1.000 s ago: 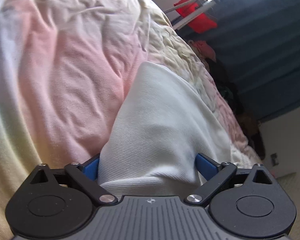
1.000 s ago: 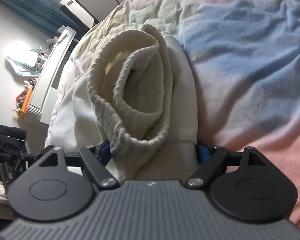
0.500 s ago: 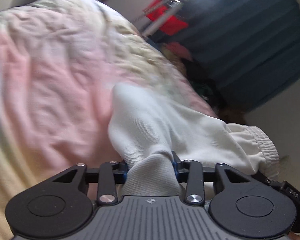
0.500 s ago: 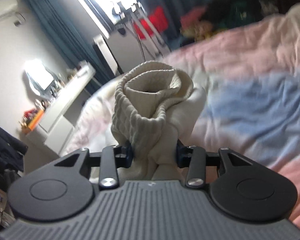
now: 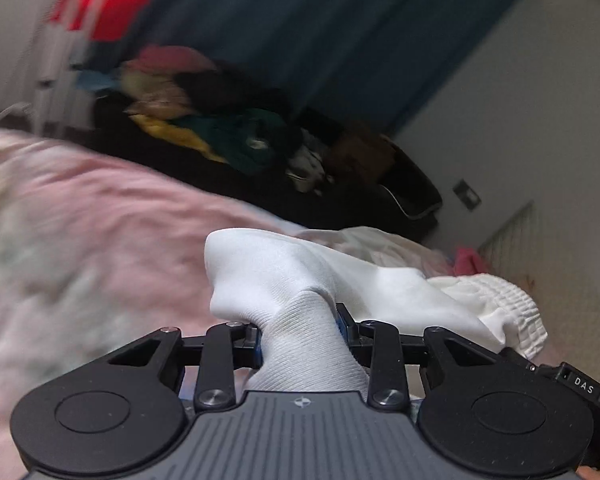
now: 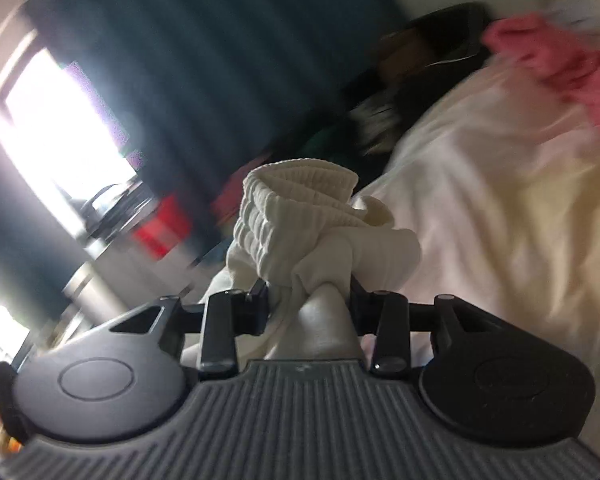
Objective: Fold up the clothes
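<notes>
White knit garment [image 5: 300, 280] bunched in left gripper [image 5: 300, 328], jaws closing on fabric; right gripper [image 6: 310, 292], closing, pinches ribbed waistband [image 6: 296, 200]. Garment between them at 12 o'clock over pink bedspread [image 5: 80, 240], likely spreading for fold.

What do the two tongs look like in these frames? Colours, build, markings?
Both match: left tongs and right tongs have a grey ribbed body, black linkage arms with silver screws, and round black discs on each side. Blue pads show on the left. In the left view, the right unit's edge reads "DAS".
</notes>
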`<state>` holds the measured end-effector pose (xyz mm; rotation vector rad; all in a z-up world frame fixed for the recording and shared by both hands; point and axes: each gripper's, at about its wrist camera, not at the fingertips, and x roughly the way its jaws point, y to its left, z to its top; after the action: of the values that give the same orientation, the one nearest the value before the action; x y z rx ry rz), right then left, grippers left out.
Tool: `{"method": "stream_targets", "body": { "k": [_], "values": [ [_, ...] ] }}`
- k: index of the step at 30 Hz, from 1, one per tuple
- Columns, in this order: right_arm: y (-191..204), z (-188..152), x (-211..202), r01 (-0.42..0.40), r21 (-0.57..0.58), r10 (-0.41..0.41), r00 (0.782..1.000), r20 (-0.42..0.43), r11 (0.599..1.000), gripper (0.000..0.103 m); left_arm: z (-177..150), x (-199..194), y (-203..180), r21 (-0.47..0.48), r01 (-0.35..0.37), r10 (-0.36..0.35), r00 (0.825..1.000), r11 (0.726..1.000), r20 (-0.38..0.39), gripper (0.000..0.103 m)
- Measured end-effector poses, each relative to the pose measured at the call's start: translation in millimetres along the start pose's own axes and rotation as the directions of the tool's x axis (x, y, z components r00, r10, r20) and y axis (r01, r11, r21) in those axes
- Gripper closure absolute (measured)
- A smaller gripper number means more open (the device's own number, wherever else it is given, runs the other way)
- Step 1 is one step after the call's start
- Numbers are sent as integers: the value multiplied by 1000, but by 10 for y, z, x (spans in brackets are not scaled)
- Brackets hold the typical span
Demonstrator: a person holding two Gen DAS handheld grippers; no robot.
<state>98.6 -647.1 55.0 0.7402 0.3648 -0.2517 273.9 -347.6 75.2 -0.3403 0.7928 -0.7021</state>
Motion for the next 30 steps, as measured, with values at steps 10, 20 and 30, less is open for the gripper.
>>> {"method": "stream_targets", "body": {
  "k": [10, 20, 30],
  "values": [
    [-1215, -640, 177, 156, 204, -153, 988, -33, 966, 63, -631, 1062, 142, 61, 51, -41, 987, 997, -152, 63],
    [-1579, -1254, 39, 197, 315, -177, 980, -89, 928, 58, -1093, 870, 360, 212, 10, 31, 981, 977, -189, 34],
    [-867, -1180, -754, 224, 208, -222, 974, -31, 952, 58, -1016, -211, -280, 298, -54, 84, 993, 953, -88, 25]
  ]
}}
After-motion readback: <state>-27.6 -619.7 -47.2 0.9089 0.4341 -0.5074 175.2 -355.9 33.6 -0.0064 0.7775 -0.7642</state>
